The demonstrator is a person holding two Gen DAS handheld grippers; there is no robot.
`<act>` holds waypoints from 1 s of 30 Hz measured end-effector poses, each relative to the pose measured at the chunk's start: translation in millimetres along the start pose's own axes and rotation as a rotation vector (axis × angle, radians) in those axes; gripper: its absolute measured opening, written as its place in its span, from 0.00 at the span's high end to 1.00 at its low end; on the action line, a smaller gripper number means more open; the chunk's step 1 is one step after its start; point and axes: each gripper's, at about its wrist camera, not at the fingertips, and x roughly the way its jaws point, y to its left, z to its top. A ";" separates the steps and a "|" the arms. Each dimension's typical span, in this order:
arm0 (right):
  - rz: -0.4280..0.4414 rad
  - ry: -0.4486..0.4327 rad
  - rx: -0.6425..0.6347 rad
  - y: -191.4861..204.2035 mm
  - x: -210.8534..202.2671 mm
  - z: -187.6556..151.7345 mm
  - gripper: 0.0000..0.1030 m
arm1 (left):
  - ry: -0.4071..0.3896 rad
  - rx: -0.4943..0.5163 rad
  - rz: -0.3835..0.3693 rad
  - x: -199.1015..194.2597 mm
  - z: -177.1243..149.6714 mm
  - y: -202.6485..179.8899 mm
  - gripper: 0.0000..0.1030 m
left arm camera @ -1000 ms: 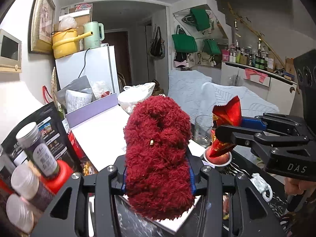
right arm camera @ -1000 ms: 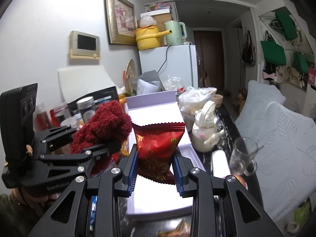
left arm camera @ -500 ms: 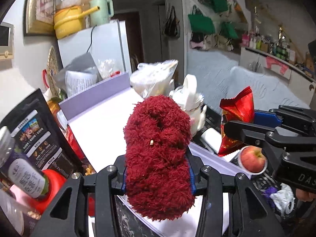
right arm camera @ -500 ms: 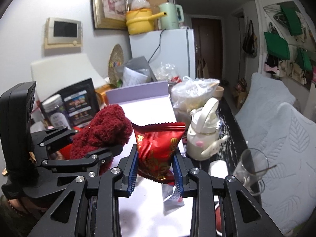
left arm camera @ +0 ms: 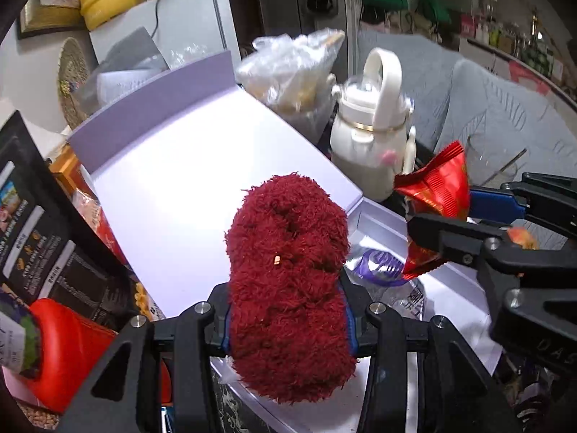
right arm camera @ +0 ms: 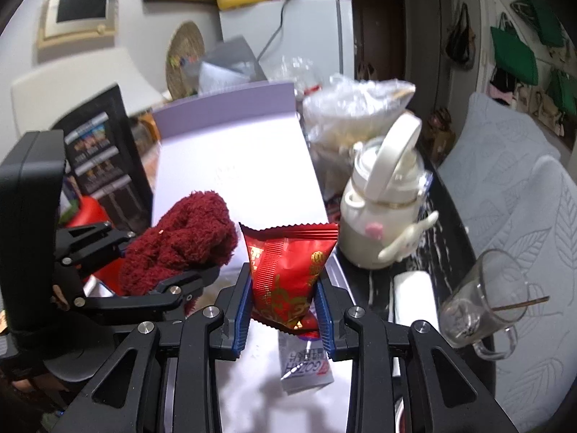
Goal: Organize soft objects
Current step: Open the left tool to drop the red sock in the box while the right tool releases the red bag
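Underneath everything, open lavender box [left arm camera: 202, 166] with raised lid [right arm camera: 223, 108], its white inside facing up, set on crowded dark table [right arm camera: 443, 216]. Right of the box: clear plastic bag [left arm camera: 292, 68], then cream lidded jug [right arm camera: 386, 223] with tall loop handle, then white roll [right arm camera: 411, 299] lying flat, then glass mug [right arm camera: 483, 310] with a thin stick inside. Left of the box: black printed pouch [left arm camera: 39, 231], upright, and bottle with red cap [left arm camera: 68, 346] lying beside it.

Over the box's near part, held in the air, 2 soft items side by side, just apart. Fuzzy dark-red bundle [left arm camera: 288, 296], upright, pinched around its lower half by left gripper [left arm camera: 286, 319], blue-padded jaws narrowed against the plush. Red foil snack packet [right arm camera: 288, 274], upright with serrated top edge, squeezed around its lower half by right gripper [right arm camera: 285, 310], jaws narrow and pressing both side faces.

Below the packet, lying flat inside the box: small printed sachet [right arm camera: 306, 368].
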 end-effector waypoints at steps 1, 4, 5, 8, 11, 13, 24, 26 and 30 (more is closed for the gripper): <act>0.000 0.015 0.001 -1.0 5.0 -1.7 0.70 | 0.012 0.006 -0.002 3.0 -1.4 -1.9 0.58; -0.001 0.058 0.009 -4.1 18.7 -8.0 0.70 | 0.037 0.023 -0.006 10.0 -5.4 -6.1 0.58; -0.001 0.075 0.011 -5.3 22.9 -10.5 0.70 | 0.043 0.029 -0.006 12.3 -6.6 -7.2 0.58; -0.004 0.119 0.008 -6.8 31.8 -15.9 0.70 | 0.078 0.047 -0.001 18.7 -11.6 -13.5 0.58; -0.018 0.152 0.006 -7.6 36.3 -20.4 0.70 | 0.129 0.049 -0.017 27.7 -17.5 -17.7 0.58; -0.017 0.173 0.011 -8.2 38.5 -22.4 0.70 | 0.152 0.050 -0.022 32.9 -20.8 -19.5 0.58; -0.039 0.225 0.020 -9.9 42.3 -31.0 0.69 | 0.232 0.003 -0.057 43.4 -30.3 -18.3 0.46; -0.046 0.227 0.024 -10.3 41.6 -31.5 0.65 | 0.233 0.000 -0.055 41.7 -32.0 -17.6 0.36; -0.058 0.214 0.023 -9.6 35.0 -31.0 0.57 | 0.202 0.026 -0.019 31.7 -31.2 -22.6 0.26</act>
